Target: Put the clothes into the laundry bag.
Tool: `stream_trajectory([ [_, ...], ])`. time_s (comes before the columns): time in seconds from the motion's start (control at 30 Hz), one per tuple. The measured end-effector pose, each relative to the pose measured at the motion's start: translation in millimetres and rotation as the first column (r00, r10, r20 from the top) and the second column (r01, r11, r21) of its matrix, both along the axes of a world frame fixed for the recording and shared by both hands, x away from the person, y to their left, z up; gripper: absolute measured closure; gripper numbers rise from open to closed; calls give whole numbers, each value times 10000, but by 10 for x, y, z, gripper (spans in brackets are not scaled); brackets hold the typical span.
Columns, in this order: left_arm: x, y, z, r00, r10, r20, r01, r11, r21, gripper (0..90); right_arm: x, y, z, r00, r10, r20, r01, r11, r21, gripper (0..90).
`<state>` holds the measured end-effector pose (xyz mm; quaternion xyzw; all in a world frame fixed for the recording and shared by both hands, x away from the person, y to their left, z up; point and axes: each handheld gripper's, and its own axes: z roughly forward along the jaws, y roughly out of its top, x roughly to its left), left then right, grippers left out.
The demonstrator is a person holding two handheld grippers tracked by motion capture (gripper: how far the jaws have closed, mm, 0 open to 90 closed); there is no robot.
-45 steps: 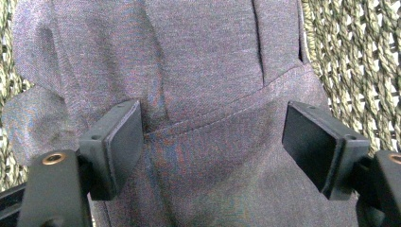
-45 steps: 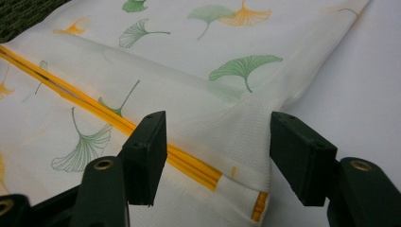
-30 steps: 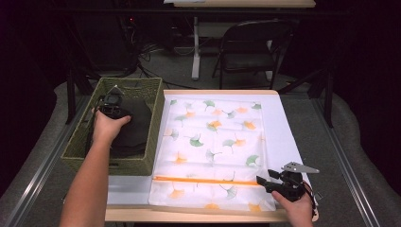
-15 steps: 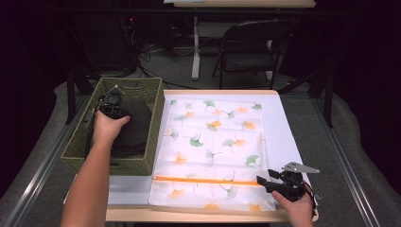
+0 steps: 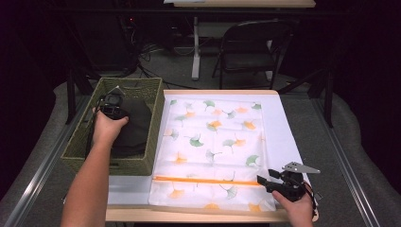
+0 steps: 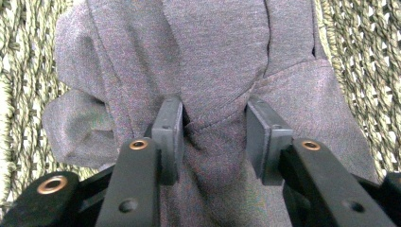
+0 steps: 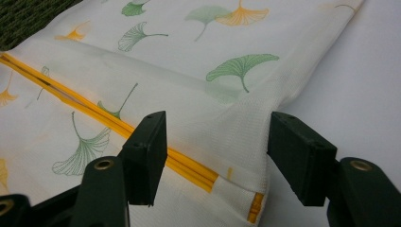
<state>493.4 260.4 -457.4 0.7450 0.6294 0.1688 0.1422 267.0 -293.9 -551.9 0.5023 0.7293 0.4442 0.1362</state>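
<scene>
A dark grey garment (image 5: 135, 127) lies bunched in a woven green basket (image 5: 80, 146) at the table's left. My left gripper (image 5: 112, 108) reaches down into the basket. Its jaws have just been closing, and in the left gripper view (image 6: 215, 127) a raised fold of the garment (image 6: 213, 56) is pinched between the pads. A white mesh bag with a ginkgo-leaf print (image 5: 213, 137) lies flat on the table, its orange zipper (image 5: 203, 180) running near the front. My right gripper (image 5: 262, 180) is open at the bag's front right corner, straddling the zipper's end (image 7: 208, 177) without pressing it.
The bag rests on a white table cover (image 5: 288, 132) beside the basket. A folding chair (image 5: 250, 42) and a table leg (image 5: 195, 47) stand on the floor behind the table. Metal rails run along both sides.
</scene>
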Motion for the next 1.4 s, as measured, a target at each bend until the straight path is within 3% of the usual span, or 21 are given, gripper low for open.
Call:
stream_trajectory([
  [0.33, -8, -2, 13, 10000, -79, 3, 79, 9999, 88, 650, -1, -1, 3, 10000, -25, 11, 25, 10000, 32, 381],
  [0.7, 9, 40, 5, 10000, -12, -46, 11, 9998, -198, 618, -1, -1, -1, 10000, -31, 14, 31, 10000, 53, 381],
  [0.93, -13, 13, -1, 9999, -60, 134, 60, 10000, 30, 621, 0, -5, -2, 10000, -46, 9, 46, 10000, 75, 381],
  [1.17, -13, 13, -1, 9999, -60, 134, 60, 10000, 30, 646, -3, -4, 1, 10000, -51, 13, 51, 10000, 65, 382],
  [1.2, -34, 52, -9, 9995, 29, 301, -21, 9997, -259, 646, -3, -4, 1, 10000, -51, 13, 51, 10000, 65, 382],
  [1.4, -55, 28, 6, 9991, -82, 427, 87, 9999, -132, 690, -1, -1, -1, 10000, -48, 16, 48, 10000, 58, 381],
])
